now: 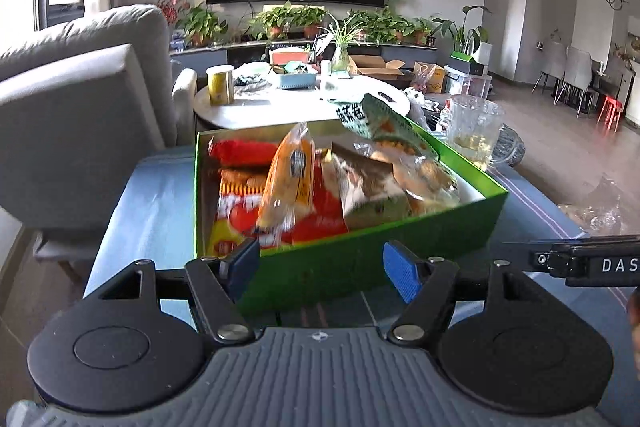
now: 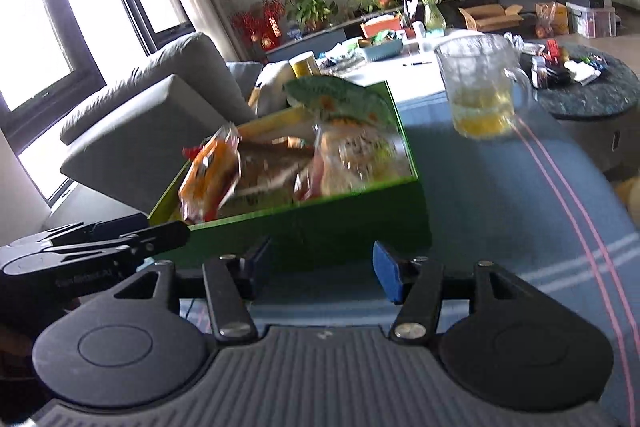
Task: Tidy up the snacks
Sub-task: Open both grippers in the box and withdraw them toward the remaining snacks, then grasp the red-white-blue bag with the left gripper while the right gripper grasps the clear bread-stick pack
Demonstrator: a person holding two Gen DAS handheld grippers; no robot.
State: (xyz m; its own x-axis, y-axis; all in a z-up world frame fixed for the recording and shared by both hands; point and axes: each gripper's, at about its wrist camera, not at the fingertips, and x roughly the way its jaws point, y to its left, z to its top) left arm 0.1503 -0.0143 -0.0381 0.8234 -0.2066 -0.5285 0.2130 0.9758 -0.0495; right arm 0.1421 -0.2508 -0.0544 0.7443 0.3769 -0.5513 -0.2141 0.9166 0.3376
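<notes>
Now: green box [image 1: 360, 255] of snack packets on blue tablecloth [image 1: 152, 211], just ahead of both grippers.
Left gripper [image 1: 322, 263] partly open, nothing between blue pads [image 1: 402, 275]; right gripper [image 2: 320, 269] likewise parted, empty. Orange packet [image 1: 286, 179] upright inside box; glass mug [image 2: 478, 91] beside it.
</notes>
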